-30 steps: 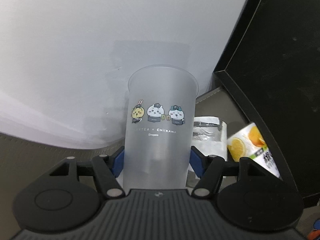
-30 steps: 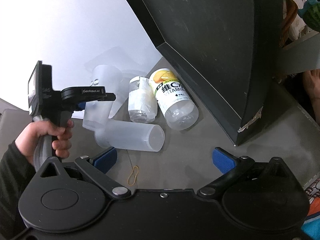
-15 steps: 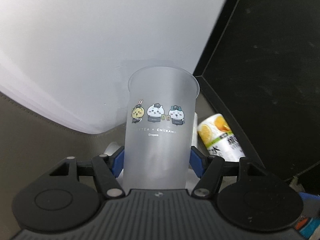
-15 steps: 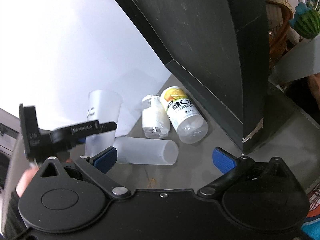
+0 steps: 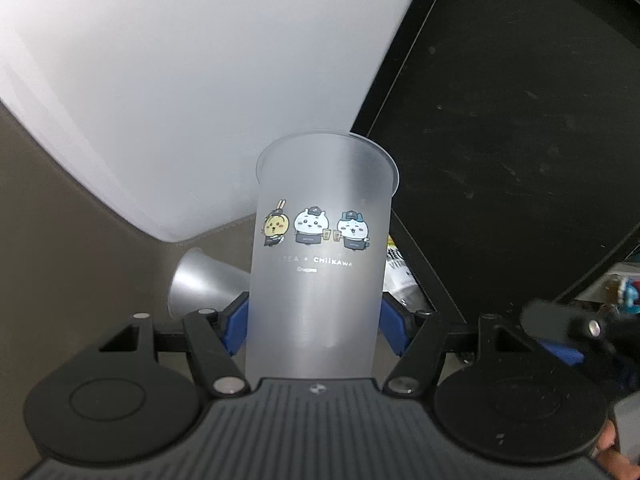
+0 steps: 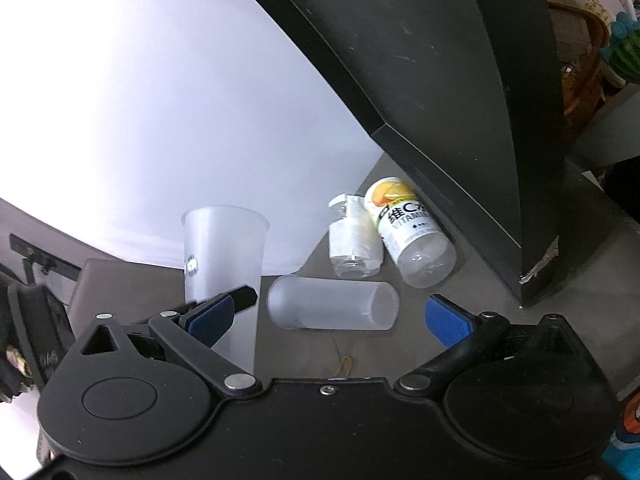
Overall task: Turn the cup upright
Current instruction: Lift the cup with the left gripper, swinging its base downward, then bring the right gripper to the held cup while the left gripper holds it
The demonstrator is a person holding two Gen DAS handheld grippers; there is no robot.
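My left gripper (image 5: pixel 314 324) is shut on a frosted cup (image 5: pixel 320 256) printed with cartoon animals, held upright with its rim up. The same cup (image 6: pixel 222 256) shows at the left of the right wrist view, with the left gripper's finger across it. A second frosted cup (image 6: pixel 332 304) lies on its side on the grey table, open end to the right; it also shows behind the held cup in the left wrist view (image 5: pixel 208 284). My right gripper (image 6: pixel 328 318) is open and empty, just in front of the lying cup.
A clear bottle with a white label (image 6: pixel 354 240) and a bottle with an orange-fruit label (image 6: pixel 408 228) lie beside a black box (image 6: pixel 440 80). A white board (image 6: pixel 160 120) stands behind. A rubber band (image 6: pixel 344 364) lies on the table (image 6: pixel 540 280).
The left gripper has swung the held cup leftward and nearer to me. The right gripper has drawn closer to the lying cup, which now sits between its fingers' line of sight.
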